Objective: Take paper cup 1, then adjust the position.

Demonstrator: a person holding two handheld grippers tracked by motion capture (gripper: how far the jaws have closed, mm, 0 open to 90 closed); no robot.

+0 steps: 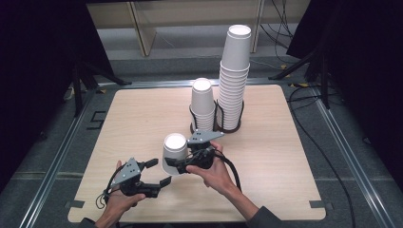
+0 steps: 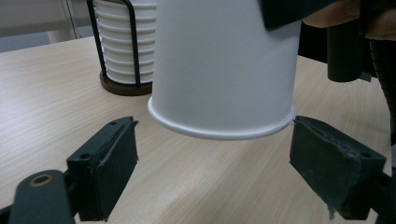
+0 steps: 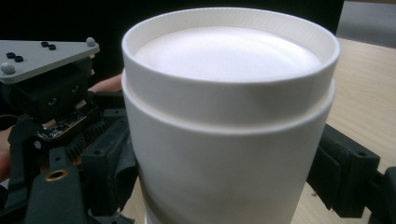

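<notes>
While held upside down off the table (image 1: 142, 118), white paper cup (image 1: 174, 153) sits clamped between right tongs (image 1: 177, 165), pads pressing both sides of its wall, closed base facing up. In the right gripper view, same cup (image 3: 224, 154) right up against the lens, ridged base rim uppermost, a black pad on either flank. Rolled mouth rim lowest, clear of the wood, seen from the left gripper view (image 2: 224, 70). Left tongs (image 1: 160, 172) just beside the cup's lower edge, on the person's side of it, standing apart; one pad near the rim on each side, the right-hand pad close enough that contact cannot be told, nothing gripped. Left hand (image 1: 119, 199) under that gripper; right hand (image 1: 211, 168) wrapped round the other, to the cup's right. Beyond the cup, short stack of cups (image 1: 203, 104) in a black wire holder (image 1: 194, 124). Just beside that, farther from the cup, tall stack of cups (image 1: 234, 76), also in a wire rack.
</notes>
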